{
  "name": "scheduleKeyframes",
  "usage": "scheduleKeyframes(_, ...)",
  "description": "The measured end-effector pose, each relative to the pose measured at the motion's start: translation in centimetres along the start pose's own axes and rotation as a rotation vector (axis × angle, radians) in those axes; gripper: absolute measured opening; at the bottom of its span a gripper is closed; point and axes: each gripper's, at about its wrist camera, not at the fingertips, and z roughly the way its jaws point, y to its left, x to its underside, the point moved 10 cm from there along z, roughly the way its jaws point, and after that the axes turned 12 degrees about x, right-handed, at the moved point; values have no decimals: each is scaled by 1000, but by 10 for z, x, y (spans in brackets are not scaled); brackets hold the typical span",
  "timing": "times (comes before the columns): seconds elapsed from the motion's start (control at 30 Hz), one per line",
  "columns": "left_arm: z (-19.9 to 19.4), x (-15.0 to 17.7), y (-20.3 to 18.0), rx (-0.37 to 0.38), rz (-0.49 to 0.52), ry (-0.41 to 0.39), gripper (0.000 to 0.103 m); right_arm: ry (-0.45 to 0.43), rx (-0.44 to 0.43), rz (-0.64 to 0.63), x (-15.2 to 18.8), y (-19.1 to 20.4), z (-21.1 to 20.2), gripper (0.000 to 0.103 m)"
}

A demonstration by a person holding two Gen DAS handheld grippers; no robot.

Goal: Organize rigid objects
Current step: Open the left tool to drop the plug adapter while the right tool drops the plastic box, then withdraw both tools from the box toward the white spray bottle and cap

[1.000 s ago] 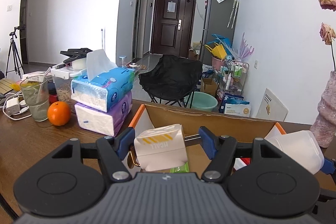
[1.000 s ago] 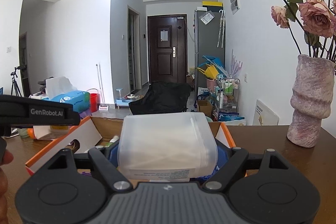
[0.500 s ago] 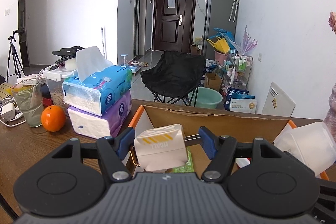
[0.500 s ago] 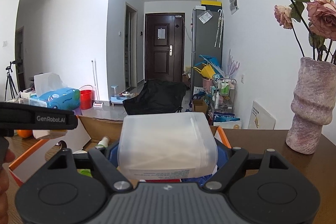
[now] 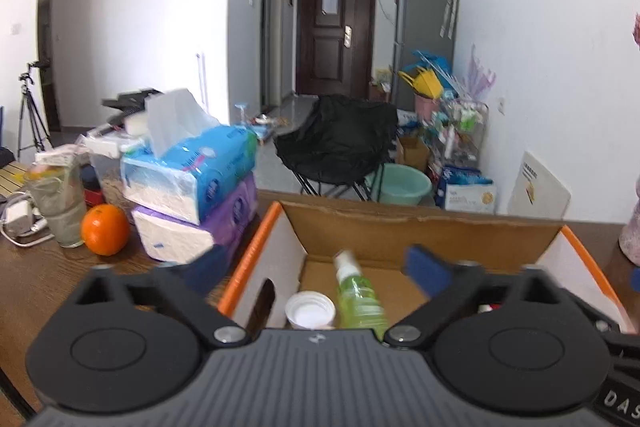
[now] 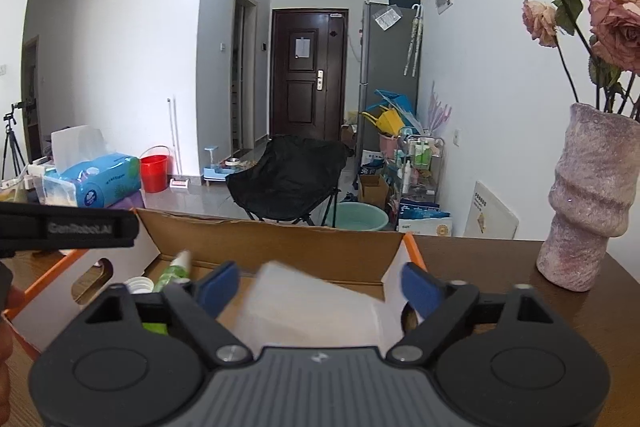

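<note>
now both claws are opening; white container (image 6: 316,307) lies loose between right claw (image 6: 316,287).

I am looking at an orange-edged brown cardboard box (image 5: 420,223) holding a green bottle (image 5: 360,301); at left, an orange (image 5: 105,230) beside blue and purple tissue packs (image 5: 192,183); my tongs' pads (image 6: 218,285) are showing blue.
</note>
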Motion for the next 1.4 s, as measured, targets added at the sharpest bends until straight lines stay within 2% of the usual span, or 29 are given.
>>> scheduleKeyframes(0.03,-1,-1,0,-6,5,-4,103,-3,9,3,-1,-1,-1,103)
scheduleKeyframes(0.27,1,-1,10,-26,-21,22,103,-9,13,3,-4,-3,-5,103)
scheduleKeyframes(0.6,-3,3,9,-51,-6,25,103,-11,12,1,-5,-3,-6,103)
scheduleKeyframes(1.07,-51,19,-1,-34,-18,10,103,-26,11,25,1,-18,-45,103)
scheduleKeyframes(1.4,-83,35,0,-48,-33,10,103,-33,12,40,12,-29,-80,103)
